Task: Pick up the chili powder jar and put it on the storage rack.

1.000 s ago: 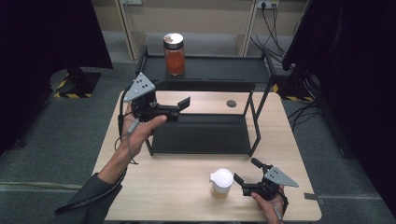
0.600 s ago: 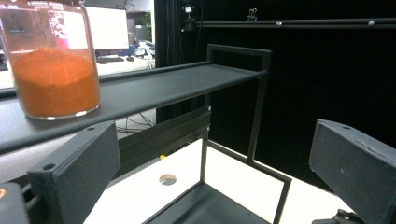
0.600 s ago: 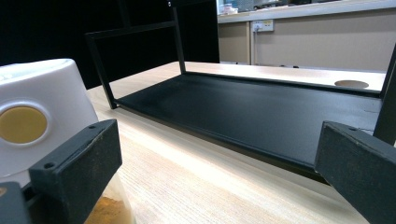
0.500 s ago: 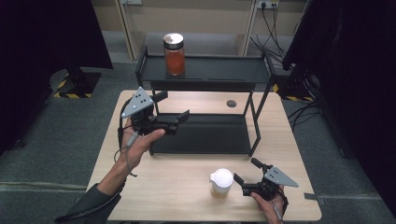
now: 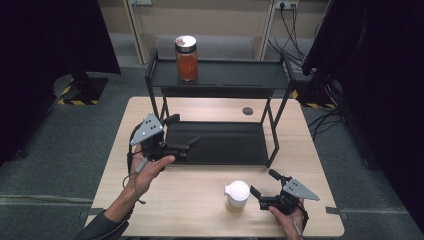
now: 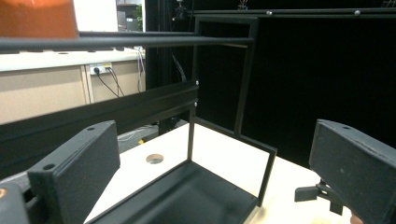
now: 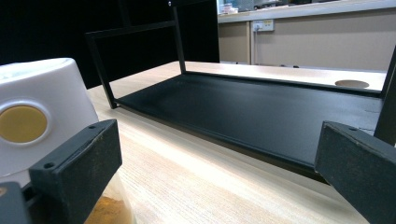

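A small clear jar with a white flip-top lid (image 5: 236, 196) stands near the counter's (image 5: 200, 210) near edge, just left of the right hand-held gripper (image 5: 261, 187), jaws spread. The left hand-held gripper (image 5: 184, 134), also spread, hovers over the black metal shelf rack's (image 5: 225, 142) lower tray.

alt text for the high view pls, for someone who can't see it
Seen from above, a person holds open tongs in each hand over a wooden table: the right tongs beside a white-lidded jar, the left tongs at a black two-tier rack. A jar of orange contents stands on the rack's top shelf.
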Tool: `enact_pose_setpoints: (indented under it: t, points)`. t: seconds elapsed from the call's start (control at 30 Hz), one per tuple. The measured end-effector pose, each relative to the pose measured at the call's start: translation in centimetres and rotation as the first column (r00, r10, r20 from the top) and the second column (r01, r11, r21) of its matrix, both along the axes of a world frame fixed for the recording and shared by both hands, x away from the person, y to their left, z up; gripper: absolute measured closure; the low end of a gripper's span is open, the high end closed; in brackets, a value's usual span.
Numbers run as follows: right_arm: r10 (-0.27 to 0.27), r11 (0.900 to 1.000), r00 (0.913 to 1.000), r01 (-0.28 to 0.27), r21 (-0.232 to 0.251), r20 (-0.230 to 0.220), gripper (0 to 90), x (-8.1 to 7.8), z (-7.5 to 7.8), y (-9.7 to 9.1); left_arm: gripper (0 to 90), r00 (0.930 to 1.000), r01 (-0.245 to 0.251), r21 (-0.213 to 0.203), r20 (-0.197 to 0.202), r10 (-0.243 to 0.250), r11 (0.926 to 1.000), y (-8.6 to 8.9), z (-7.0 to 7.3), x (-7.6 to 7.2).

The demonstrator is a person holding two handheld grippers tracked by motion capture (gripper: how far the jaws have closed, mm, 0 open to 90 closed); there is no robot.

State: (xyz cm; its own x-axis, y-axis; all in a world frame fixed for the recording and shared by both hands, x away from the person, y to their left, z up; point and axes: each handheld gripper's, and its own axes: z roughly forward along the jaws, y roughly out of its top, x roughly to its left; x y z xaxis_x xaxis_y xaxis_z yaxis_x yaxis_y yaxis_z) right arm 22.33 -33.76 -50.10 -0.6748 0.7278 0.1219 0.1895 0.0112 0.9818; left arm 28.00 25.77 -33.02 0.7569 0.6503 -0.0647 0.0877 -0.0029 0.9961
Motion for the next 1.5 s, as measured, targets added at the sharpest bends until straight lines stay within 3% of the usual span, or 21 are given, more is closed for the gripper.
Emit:
enact_pose_setpoints:
  t: [0.33, 0.7, 1.2, 1.5]
  points:
    - [0.0, 1.0, 1.0, 0.0, 0.0, 0.0, 1.0, 0.0, 0.0, 0.0, 1.3, 0.9996, 0.021, 0.007, -0.018, -0.02, 0.9998, 0.0, -2.1, -0.5]
    - [0.001, 1.0, 1.0, -0.001, -0.001, 0.0, 1.0, 0.0, 0.0, 0.0, 1.2, 0.9996, 0.026, 0.031, -0.007, -0.026, 0.9992, 0.0, -4.6, -1.7]
    - [0.001, 1.0, 1.0, -0.001, 0.0, -0.001, 1.0, 0.0, 0.0, 0.0, 1.2, 0.9961, 0.065, 0.037, -0.062, -0.063, 0.9972, -0.4, -8.3, -2.4]
    - [0.001, 1.0, 1.0, -0.001, 0.001, -0.002, 1.0, 0.0, 0.0, 0.0, 1.2, 0.9965, 0.071, 0.02, -0.046, -0.07, 0.9973, -0.2, -10.0, -3.2]
